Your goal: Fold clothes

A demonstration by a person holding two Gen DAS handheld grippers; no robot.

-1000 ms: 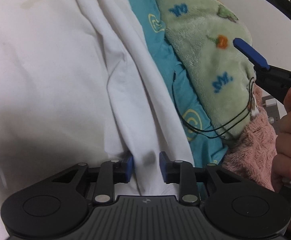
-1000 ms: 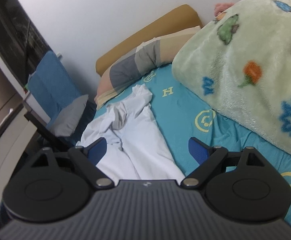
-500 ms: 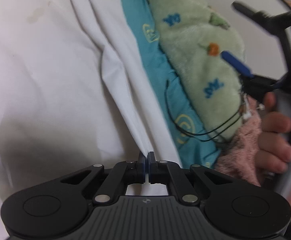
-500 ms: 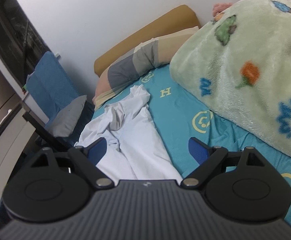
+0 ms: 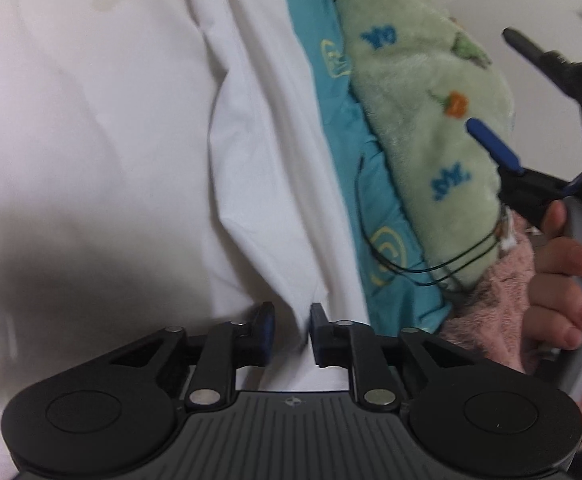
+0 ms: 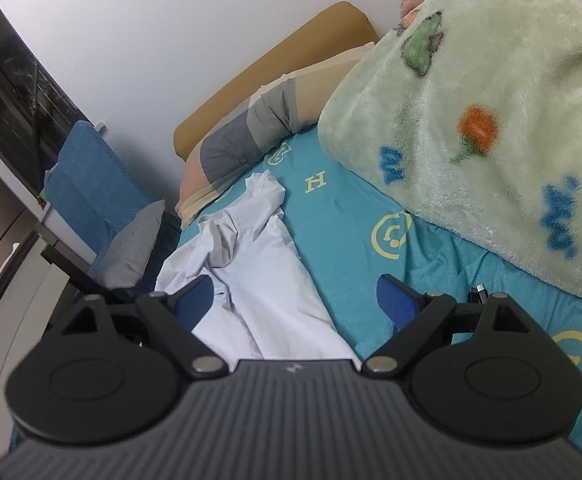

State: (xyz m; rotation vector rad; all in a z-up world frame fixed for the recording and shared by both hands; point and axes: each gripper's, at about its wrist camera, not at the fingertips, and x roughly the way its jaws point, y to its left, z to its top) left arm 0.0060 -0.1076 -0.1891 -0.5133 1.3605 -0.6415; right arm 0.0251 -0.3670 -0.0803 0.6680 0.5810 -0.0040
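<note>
A white shirt (image 5: 103,152) lies spread on the teal bedsheet (image 5: 343,148) and fills most of the left wrist view. My left gripper (image 5: 291,320) is open, its blue pads a small gap apart, with a raised fold of the shirt's edge standing between them. The shirt also shows in the right wrist view (image 6: 259,264), crumpled toward the pillow. My right gripper (image 6: 295,300) is wide open and empty, held above the shirt and sheet. It also shows at the right of the left wrist view (image 5: 503,92), held by a hand.
A green fleece blanket (image 6: 491,120) is heaped on the right of the bed, over a pink fleece (image 5: 495,296). A thin black cable (image 5: 403,264) lies on the sheet. A striped pillow (image 6: 275,120), tan headboard (image 6: 275,64) and blue chair (image 6: 91,184) stand beyond.
My left gripper was open, shut on the shirt's fold half a second ago, and has now opened again. The right gripper stayed wide open and shifted slightly.
</note>
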